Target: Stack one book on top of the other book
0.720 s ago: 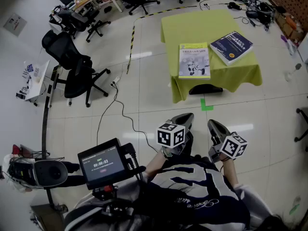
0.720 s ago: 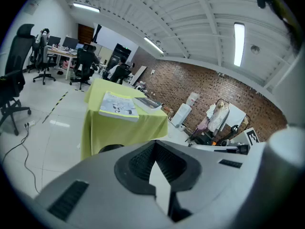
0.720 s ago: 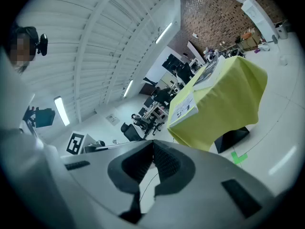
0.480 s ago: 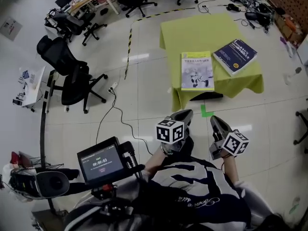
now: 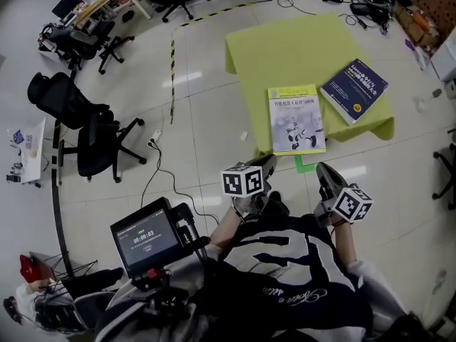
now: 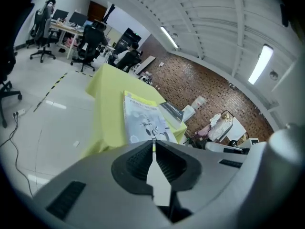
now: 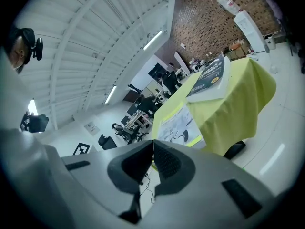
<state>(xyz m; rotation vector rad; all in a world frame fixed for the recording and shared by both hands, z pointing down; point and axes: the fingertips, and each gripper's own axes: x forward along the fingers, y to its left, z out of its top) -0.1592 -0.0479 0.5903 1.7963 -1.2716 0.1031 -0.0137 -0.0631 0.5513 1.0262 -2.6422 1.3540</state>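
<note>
Two books lie flat on the counter, which is draped in a yellow-green cloth. A white-and-yellow book sits at the near edge, squared to it. A dark blue book sits just beside it to the right, turned at an angle near the right-hand corner. Each rests on the cloth on its own. The left gripper and the right gripper are held side by side close in front of the person, over the pale tiled floor and short of the counter, both aimed toward the books. In the left gripper view the ribbed fingers are pressed together with nothing between them. The right gripper view shows its fingers closed the same way, also empty. A green tape mark lies on the floor at the counter's foot, between the two grippers' tips.
</note>
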